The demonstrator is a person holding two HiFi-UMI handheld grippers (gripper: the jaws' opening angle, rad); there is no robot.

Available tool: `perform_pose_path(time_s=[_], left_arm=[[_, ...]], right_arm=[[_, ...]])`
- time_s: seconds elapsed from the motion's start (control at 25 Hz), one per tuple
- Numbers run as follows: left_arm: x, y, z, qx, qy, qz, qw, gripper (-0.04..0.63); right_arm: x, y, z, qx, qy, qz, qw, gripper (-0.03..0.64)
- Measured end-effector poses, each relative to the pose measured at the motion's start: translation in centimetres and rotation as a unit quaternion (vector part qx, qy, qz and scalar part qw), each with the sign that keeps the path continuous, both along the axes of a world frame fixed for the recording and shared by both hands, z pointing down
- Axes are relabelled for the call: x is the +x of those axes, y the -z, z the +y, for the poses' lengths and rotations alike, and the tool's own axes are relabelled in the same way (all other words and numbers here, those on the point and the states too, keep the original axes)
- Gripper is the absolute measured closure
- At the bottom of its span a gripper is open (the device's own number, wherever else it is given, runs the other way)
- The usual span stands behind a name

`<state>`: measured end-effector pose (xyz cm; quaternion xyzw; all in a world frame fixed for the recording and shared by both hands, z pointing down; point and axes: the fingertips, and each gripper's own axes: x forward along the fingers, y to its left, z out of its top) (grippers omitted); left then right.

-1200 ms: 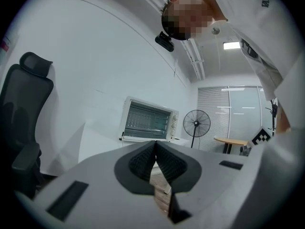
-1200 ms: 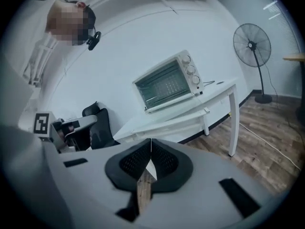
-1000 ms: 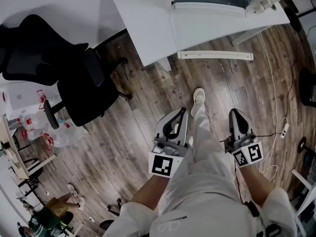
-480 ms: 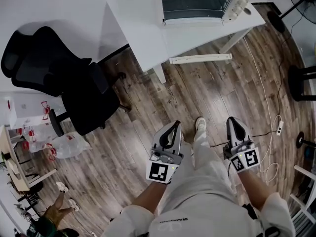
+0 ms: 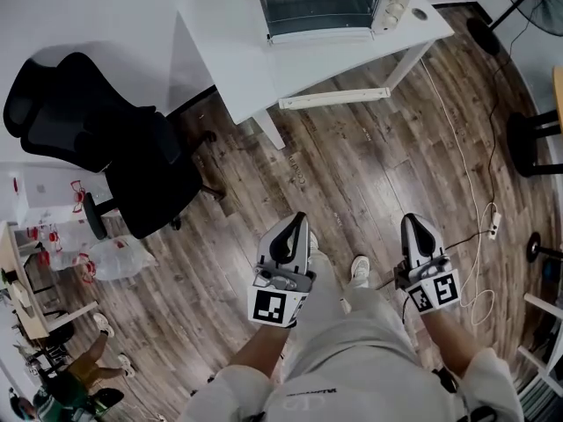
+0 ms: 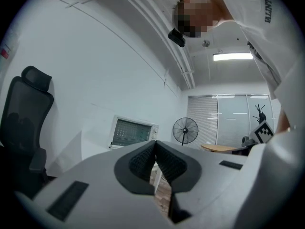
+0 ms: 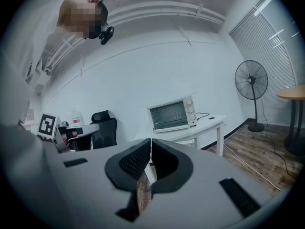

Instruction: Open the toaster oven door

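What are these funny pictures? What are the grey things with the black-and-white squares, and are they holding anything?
A person holds a pinching tool in each hand: the left hand-held gripper and the right hand-held gripper. The squares are part of each gripper. The picture from above comes from a camera on the person's head, looking down. The other two come from small cameras riding on each gripper, looking along its two jaws. Both pairs of jaws are shut, with nothing between them. Farther off, a toaster oven stands on a white table, its door closed. A black chair stands near the table.
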<state>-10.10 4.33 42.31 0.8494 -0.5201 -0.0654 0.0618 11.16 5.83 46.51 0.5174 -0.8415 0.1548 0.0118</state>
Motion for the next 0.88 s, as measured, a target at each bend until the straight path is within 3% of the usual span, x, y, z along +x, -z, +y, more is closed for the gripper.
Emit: perform_pose_path(time_s=[0.24, 0.52, 0.88], left_arm=[[4.7, 2.1, 5.1, 0.017, 0.030, -0.016, 0.9993, 0.586], [10.9, 3.9, 13.1, 0.002, 0.056, -0.010, 0.9984, 0.586], [14.7, 6.5, 19.7, 0.026, 0.061, -0.041, 0.9969, 0.586]], right_arm=[[4.3, 2.0, 3.9, 0.028, 0.030, -0.026, 0.999, 0.598], [10.4, 3.6, 10.0, 0.018, 0.067, -0.019, 0.997, 0.598], [14.0, 5.0, 15.6, 0.024, 0.083, -0.028, 0.996, 0.598]])
